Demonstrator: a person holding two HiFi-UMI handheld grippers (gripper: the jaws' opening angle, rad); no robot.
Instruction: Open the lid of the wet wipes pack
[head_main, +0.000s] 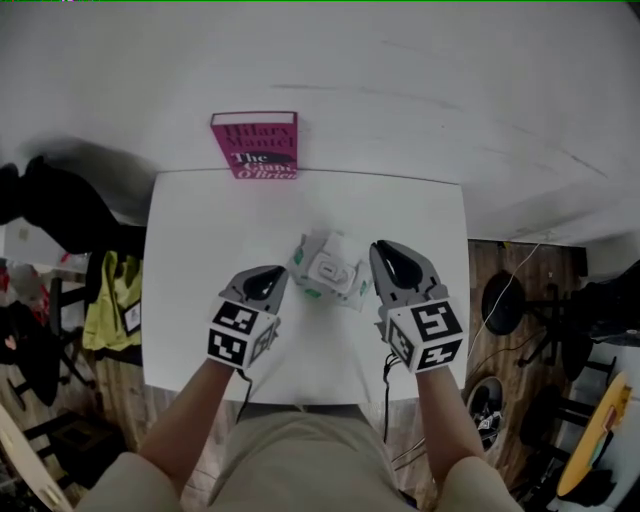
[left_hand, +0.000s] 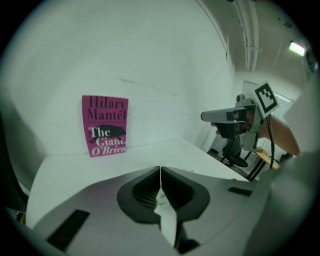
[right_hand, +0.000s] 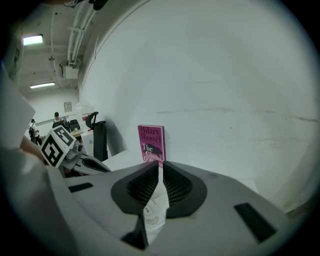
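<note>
The wet wipes pack (head_main: 328, 268) is white with green marks and hangs above the white table (head_main: 200, 230) between both grippers. Its oval lid faces up. My left gripper (head_main: 285, 277) is shut on the pack's left edge; in the left gripper view a thin strip of the pack (left_hand: 167, 220) shows pinched between the closed jaws of the left gripper (left_hand: 160, 172). My right gripper (head_main: 376, 262) is shut on the pack's right edge. The right gripper view shows the wrapper (right_hand: 155, 210) hanging from the closed jaws of the right gripper (right_hand: 160, 167).
A pink book (head_main: 255, 145) stands upright against the white wall at the table's far edge, and it also shows as the pink book (left_hand: 105, 125) and the pink book (right_hand: 151, 142). Chairs, cables and clutter stand on the floor on both sides of the table.
</note>
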